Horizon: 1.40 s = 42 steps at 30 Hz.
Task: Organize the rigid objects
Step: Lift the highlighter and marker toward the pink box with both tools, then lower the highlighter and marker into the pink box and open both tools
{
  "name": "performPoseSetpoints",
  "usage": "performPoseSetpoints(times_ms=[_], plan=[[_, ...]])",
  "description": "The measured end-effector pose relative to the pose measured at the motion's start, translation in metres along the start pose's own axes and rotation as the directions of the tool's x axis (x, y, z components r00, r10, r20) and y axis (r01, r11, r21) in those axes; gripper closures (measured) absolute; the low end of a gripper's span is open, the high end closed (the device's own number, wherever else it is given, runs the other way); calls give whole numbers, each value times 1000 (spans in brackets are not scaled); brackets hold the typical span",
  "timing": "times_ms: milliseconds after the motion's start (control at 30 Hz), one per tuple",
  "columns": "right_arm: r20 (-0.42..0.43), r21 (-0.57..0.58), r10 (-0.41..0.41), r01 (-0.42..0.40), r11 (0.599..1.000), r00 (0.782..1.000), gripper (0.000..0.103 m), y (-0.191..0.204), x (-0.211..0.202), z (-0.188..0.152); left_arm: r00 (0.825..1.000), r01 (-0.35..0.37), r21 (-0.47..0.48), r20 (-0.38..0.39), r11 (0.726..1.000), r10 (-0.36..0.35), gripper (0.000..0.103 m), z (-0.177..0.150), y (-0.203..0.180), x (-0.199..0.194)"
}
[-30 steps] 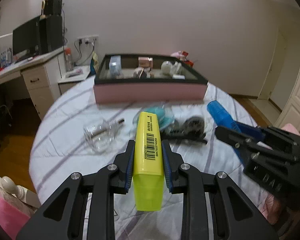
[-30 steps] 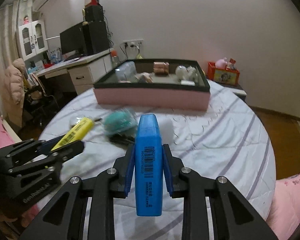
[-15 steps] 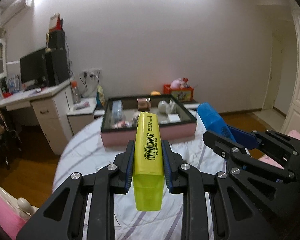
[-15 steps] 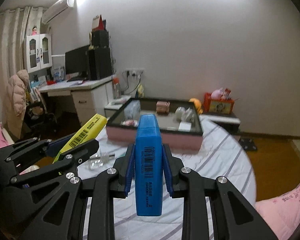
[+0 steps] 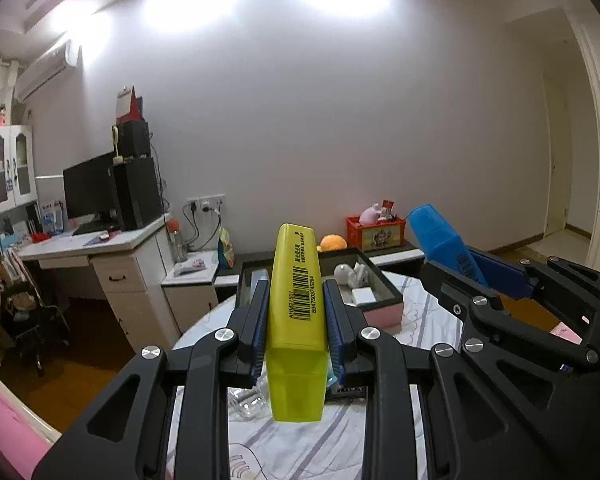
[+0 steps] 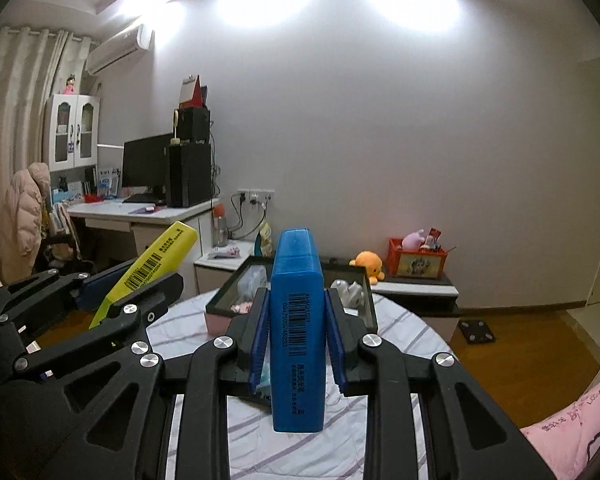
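Note:
My left gripper (image 5: 296,292) is shut on a yellow highlighter (image 5: 298,300) with a barcode, held high above the round table (image 5: 432,320). My right gripper (image 6: 296,300) is shut on a blue highlighter (image 6: 298,320), also raised. Each shows in the other's view: the blue highlighter (image 5: 444,246) at the right, the yellow highlighter (image 6: 152,266) at the left. A pink-sided box with a black rim (image 5: 380,304) holding small items sits at the table's far side, beyond both grippers.
A clear glass item (image 5: 246,402) lies on the striped tablecloth under the left gripper. Behind the table stand a low black-and-white cabinet (image 6: 416,292) with a red toy box (image 6: 416,262), and a desk with monitor (image 6: 144,168) at the left.
Both grippers have risen and tilted upward with their highlighters. The table and box have dropped low in view, and the wall and ceiling now fill the frames.

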State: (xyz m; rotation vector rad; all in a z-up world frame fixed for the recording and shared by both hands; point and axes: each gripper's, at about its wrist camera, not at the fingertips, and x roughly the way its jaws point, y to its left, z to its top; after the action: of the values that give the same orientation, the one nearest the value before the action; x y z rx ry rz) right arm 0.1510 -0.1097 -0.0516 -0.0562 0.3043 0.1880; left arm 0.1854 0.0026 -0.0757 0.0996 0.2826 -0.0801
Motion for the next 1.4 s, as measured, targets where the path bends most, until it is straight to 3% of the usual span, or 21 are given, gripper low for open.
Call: performPoseSetpoints(times_ms=[533, 967, 1167, 1400], plan=[[102, -8, 8, -7, 1000, 995, 76, 5, -15, 23, 994, -52, 36, 100, 998, 48, 77, 24, 1, -23], [94, -11, 23, -22, 1000, 995, 76, -3, 13, 24, 995, -64, 56, 80, 996, 59, 77, 28, 5, 11], [58, -24, 10, -8, 1000, 998, 76, -8, 52, 26, 998, -53, 78, 35, 996, 51, 77, 31, 6, 68], [-51, -44, -21, 18, 999, 999, 76, -26, 134, 24, 992, 13, 81, -124, 997, -3, 77, 23, 3, 177]])
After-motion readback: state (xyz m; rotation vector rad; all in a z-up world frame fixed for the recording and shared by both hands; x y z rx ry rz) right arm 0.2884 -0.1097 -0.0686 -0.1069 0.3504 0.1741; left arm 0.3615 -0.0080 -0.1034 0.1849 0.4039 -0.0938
